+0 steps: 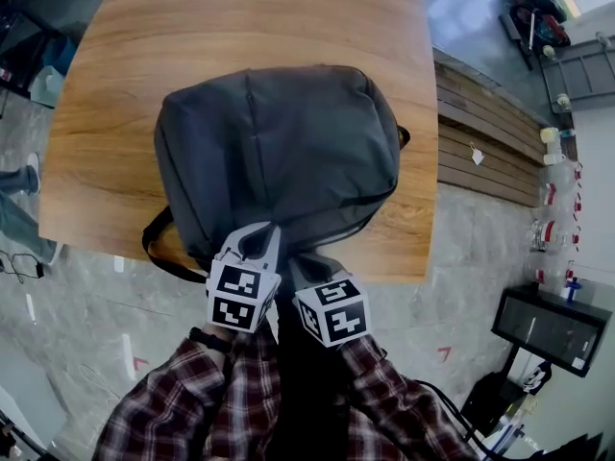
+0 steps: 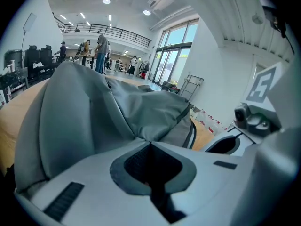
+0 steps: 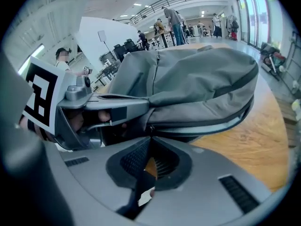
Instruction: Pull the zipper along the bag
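We pinch the grey bag (image 1: 279,152) with our left gripper (image 2: 150,142) closed on its fabric, our right gripper (image 3: 150,136) clamped on the zipper pull (image 3: 149,127).

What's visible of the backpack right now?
The dark grey fabric backpack lies on the wooden table, at its near edge, soft and bulging. A dark zipper runs around its side; a black strap hangs off the table edge. The left gripper pinches its fabric; the right gripper looks shut on the zipper pull.

We look down on a wooden table (image 1: 250,27) over grey stone floor (image 1: 471,257), a slatted wooden bench (image 1: 485,157) beside it, and people (image 2: 100,51) standing far off.
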The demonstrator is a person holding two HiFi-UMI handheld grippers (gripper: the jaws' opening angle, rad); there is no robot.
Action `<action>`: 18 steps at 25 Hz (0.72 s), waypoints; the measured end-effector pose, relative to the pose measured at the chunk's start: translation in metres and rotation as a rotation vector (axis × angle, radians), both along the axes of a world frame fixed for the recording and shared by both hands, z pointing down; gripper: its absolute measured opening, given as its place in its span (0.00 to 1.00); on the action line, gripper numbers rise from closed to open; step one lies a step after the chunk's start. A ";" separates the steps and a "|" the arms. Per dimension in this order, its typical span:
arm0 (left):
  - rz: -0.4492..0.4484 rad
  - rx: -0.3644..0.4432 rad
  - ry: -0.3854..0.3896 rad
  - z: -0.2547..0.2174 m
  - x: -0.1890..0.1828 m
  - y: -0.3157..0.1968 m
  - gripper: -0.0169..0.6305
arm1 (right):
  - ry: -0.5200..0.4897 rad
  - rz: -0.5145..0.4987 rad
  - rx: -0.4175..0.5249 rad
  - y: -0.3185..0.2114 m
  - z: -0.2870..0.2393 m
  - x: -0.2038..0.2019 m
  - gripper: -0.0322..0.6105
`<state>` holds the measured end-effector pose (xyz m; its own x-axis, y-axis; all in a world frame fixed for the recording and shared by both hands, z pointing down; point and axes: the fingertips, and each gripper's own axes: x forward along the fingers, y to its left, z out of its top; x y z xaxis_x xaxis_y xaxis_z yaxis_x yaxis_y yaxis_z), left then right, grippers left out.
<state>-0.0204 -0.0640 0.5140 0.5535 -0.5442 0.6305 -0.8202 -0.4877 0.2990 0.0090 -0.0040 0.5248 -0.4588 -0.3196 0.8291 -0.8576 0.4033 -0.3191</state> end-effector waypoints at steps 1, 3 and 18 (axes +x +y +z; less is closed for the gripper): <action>0.003 -0.006 0.000 0.001 -0.001 0.000 0.04 | 0.020 -0.006 0.007 0.000 0.000 0.002 0.07; 0.014 -0.028 0.004 0.004 0.000 0.000 0.04 | 0.054 -0.017 0.020 -0.002 0.001 0.007 0.08; 0.020 -0.053 0.033 0.005 0.003 0.001 0.04 | 0.250 0.033 0.092 -0.049 0.004 0.150 0.08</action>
<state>-0.0173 -0.0628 0.5190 0.5849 -0.4993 0.6392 -0.7997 -0.4866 0.3516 0.1591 -0.0533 0.5289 -0.2312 -0.4104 0.8821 -0.9184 0.3913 -0.0587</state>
